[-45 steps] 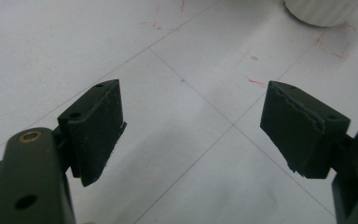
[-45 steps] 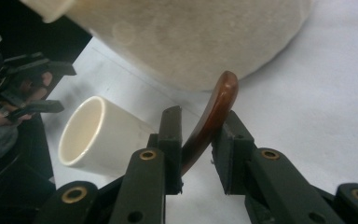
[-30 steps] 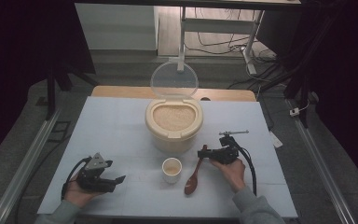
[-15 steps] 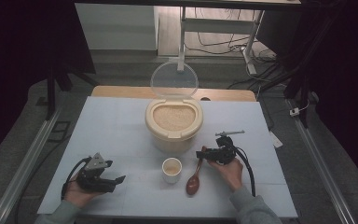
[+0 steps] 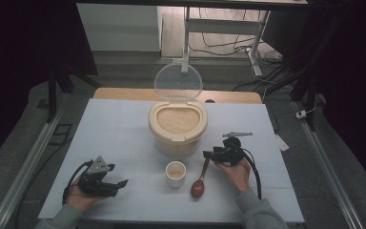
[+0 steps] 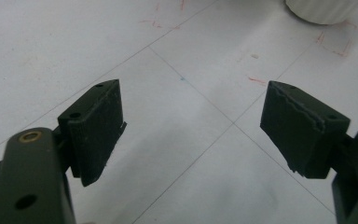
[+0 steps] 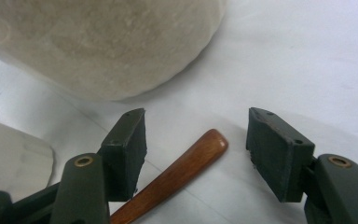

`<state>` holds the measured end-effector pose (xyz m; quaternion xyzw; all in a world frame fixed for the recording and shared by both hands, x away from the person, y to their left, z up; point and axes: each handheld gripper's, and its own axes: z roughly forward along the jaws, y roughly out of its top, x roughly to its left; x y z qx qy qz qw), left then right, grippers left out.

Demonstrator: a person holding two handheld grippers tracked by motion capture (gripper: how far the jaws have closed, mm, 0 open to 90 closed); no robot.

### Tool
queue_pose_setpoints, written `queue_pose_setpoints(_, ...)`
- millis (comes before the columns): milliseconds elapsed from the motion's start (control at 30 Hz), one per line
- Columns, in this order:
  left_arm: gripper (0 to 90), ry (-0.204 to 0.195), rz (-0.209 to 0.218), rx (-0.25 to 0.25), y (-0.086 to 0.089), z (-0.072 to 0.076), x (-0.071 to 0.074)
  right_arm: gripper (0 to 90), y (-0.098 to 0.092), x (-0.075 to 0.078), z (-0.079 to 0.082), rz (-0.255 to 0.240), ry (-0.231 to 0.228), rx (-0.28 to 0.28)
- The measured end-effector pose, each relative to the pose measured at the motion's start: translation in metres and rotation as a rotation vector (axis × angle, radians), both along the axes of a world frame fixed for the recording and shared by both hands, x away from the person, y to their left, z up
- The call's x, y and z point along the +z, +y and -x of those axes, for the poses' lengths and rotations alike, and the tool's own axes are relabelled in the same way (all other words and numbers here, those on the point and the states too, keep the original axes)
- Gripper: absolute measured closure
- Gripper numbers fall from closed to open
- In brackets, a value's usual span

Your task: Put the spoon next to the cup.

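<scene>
**Spoon down, jaws spread**

Lying lower centre of the high view: spoon (image 5: 200, 181), just right of the cup (image 5: 175, 172), below the open rice tub (image 5: 177, 125). Right hand-held gripper (image 5: 209, 155) just been opening, handle tip (image 7: 212, 140) loose between its jaws. Left hand-held gripper (image 5: 116, 185) spread wide, holding nothing. Scooping seemingly finished. Bare table (image 5: 114, 129) at left; tub close ahead.

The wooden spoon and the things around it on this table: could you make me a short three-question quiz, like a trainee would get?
1. True or false: the right gripper is clamped on the wooden spoon.
2. What fills the lidded container: A water, B pale grains, C nothing?
3. Which thing stands between the left gripper and the spoon?

Key: 1 false, its jaws have just been opening and the handle lies loose between them; 2 B; 3 the small cup.
</scene>
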<state>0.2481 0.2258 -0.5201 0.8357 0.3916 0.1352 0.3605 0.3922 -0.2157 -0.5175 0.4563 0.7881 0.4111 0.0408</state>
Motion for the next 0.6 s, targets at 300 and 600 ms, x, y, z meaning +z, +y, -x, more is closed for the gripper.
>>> queue_pose_setpoints(300, 20.9, -0.002, 0.008, 0.003, 0.0, 0.0, 0.001, 39.1, -0.012, 0.016, 0.02, 0.005, -0.093, 0.072)
queue_pose_setpoints(600, 20.7, -0.003, 0.011, 0.006, 0.0, 0.0, 0.001, 39.2, -0.037, 0.024, 0.053, 0.02, -0.185, 0.129)
